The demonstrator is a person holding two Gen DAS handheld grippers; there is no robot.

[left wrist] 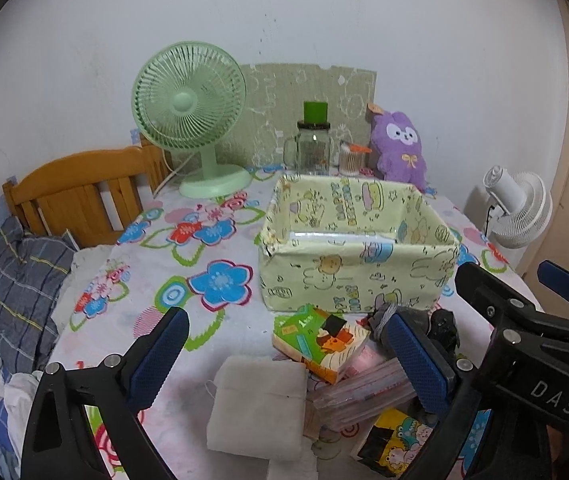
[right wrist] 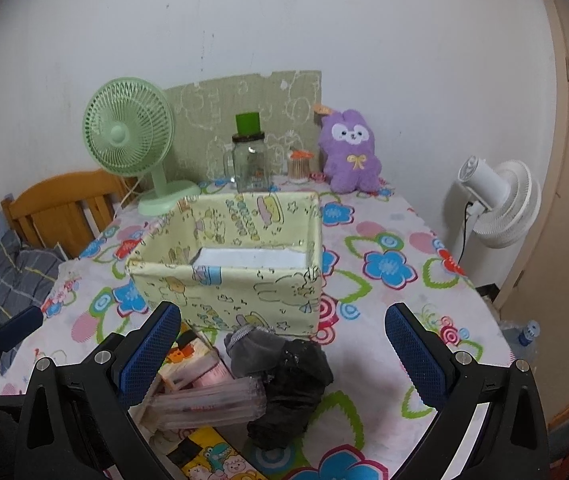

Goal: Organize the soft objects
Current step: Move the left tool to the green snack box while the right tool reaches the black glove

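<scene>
A pale yellow cartoon-print fabric box (left wrist: pixel 358 268) (right wrist: pixel 228 288) stands open on the flowered table. In front of it lies a pile: a white folded cloth (left wrist: pixel 258 410), tissue packs (left wrist: pixel 320 340) (right wrist: pixel 190 354), a clear plastic pack (right wrist: pixel 208 402), a grey sock (right wrist: pixel 250 350) and a black crumpled piece (right wrist: pixel 292 392). My left gripper (left wrist: pixel 288 360) is open above the cloth and tissue packs. My right gripper (right wrist: pixel 284 354) is open above the sock and black piece. A purple plush (left wrist: pixel 398 146) (right wrist: pixel 350 150) sits at the back.
A green desk fan (left wrist: pixel 190 120) (right wrist: pixel 128 140), a glass jar with a green lid (left wrist: pixel 313 144) (right wrist: pixel 250 156) and a cotton swab tub (right wrist: pixel 298 166) stand at the back. A white fan (right wrist: pixel 496 204) and a water bottle (right wrist: pixel 524 334) are off the table's right; a wooden headboard (left wrist: pixel 76 192) is at left.
</scene>
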